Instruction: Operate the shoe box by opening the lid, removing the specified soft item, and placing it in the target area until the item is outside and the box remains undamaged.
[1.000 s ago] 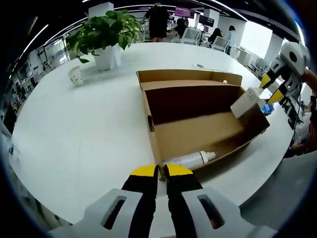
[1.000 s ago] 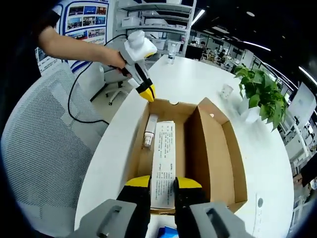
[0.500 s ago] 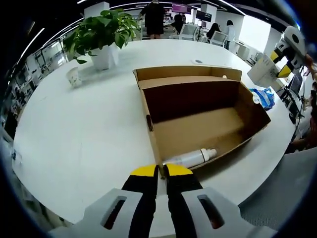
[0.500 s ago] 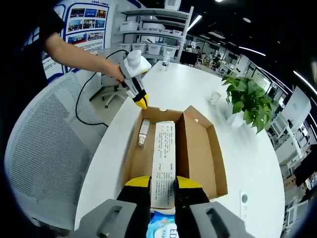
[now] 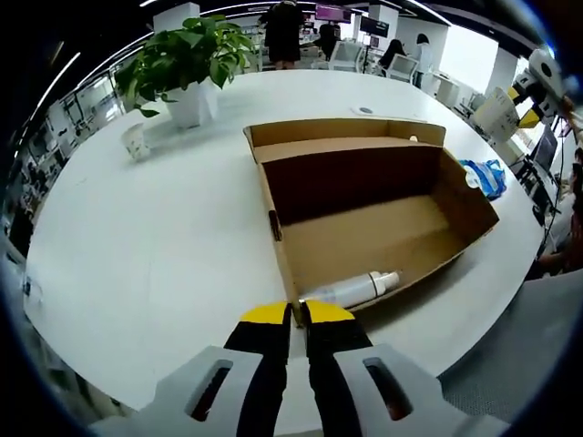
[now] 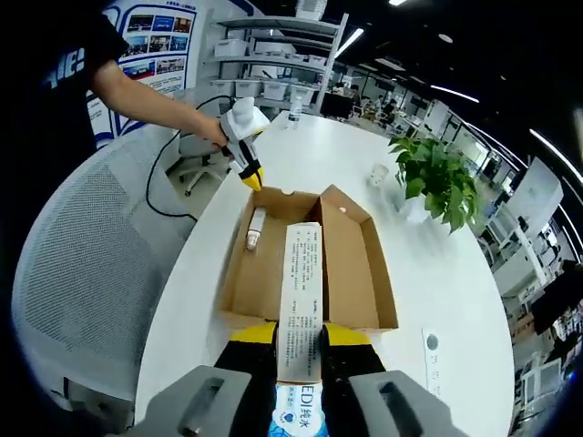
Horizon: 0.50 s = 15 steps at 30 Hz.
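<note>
At the near edge of the white worktop (image 5: 137,237), the left claw (image 5: 297,317) is pinching the shoe box (image 5: 364,228) wall. Farther off, the right claw (image 6: 300,335) is gripping the soft pack (image 6: 301,300), now lifted clear above the box; a bottle (image 5: 351,289) is remaining inside.
</note>
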Available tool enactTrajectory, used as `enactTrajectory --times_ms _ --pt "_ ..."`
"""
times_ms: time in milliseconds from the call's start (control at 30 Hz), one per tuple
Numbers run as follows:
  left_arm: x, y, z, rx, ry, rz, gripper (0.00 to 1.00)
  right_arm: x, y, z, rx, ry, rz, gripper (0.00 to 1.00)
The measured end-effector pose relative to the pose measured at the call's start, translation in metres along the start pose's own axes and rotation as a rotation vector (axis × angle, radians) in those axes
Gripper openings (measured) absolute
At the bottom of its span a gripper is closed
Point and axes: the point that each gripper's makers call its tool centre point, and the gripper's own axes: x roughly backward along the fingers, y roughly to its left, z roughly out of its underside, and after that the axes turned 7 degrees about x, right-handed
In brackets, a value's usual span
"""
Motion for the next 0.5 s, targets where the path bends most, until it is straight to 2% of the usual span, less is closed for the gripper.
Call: enactTrajectory --times_ms 133,500 --pt "0.0 0.0 0.0 -0.01 0.007 -0.005 0.04 0.011 -0.003 0.009 -0.001 0.005 0.017 0.13" --pt "-0.001 -0.001 0.0 -0.007 0.011 -0.009 0.03 0.036 -0.005 0.049 -0.003 0.051 0.037 0.13"
